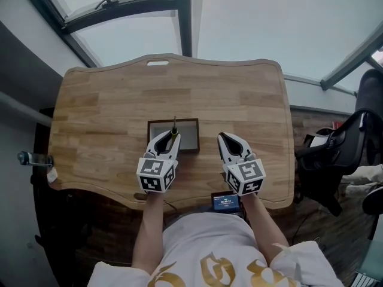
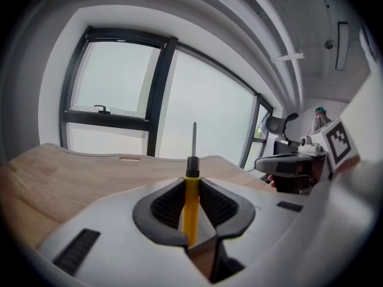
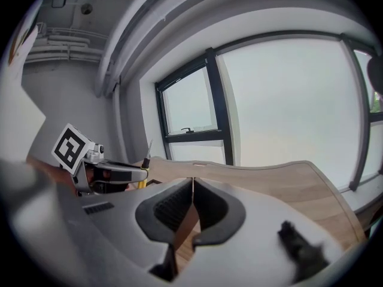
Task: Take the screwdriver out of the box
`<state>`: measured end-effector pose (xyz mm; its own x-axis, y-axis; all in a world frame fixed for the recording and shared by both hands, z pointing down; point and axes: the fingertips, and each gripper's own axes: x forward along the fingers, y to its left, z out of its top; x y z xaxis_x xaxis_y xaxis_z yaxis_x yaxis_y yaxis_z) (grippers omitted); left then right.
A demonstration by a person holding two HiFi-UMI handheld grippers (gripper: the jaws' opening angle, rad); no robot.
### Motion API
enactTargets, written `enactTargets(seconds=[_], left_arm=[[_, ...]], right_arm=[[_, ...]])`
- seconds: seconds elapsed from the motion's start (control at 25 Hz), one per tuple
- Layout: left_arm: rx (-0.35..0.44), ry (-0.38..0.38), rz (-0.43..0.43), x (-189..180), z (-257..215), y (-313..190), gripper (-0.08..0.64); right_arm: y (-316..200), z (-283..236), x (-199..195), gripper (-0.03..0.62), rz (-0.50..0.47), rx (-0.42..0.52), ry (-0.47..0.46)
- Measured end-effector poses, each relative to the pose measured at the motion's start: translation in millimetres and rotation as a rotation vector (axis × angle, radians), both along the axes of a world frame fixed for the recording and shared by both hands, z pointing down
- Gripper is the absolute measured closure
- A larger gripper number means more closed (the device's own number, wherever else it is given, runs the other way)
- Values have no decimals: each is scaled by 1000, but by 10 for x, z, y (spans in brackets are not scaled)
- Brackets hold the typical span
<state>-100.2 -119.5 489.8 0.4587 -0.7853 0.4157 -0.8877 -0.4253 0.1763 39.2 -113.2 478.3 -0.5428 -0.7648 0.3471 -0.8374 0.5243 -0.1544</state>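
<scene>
A yellow-handled steel screwdriver (image 2: pixel 191 202) is clamped by the left gripper (image 1: pixel 169 137) over the shallow dark square box (image 1: pixel 190 135). At its three o'clock, the right gripper (image 1: pixel 224 137) is pinched together, empty.

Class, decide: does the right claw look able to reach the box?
Probably yes: the right claw hangs beside the box with only table between; the left claw, holding the screwdriver, covers only its left side.
</scene>
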Motion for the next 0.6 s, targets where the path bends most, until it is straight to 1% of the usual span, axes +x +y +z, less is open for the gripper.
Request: enactTargets(seconds=[0.36, 0.6], left_arm=[[56, 31, -21, -57, -323, 241, 480], [84, 17, -38, -132, -468, 451, 480]], right_arm=[[144, -176, 31, 560, 23, 36, -14], [241, -346, -64, 560, 19, 76, -13]])
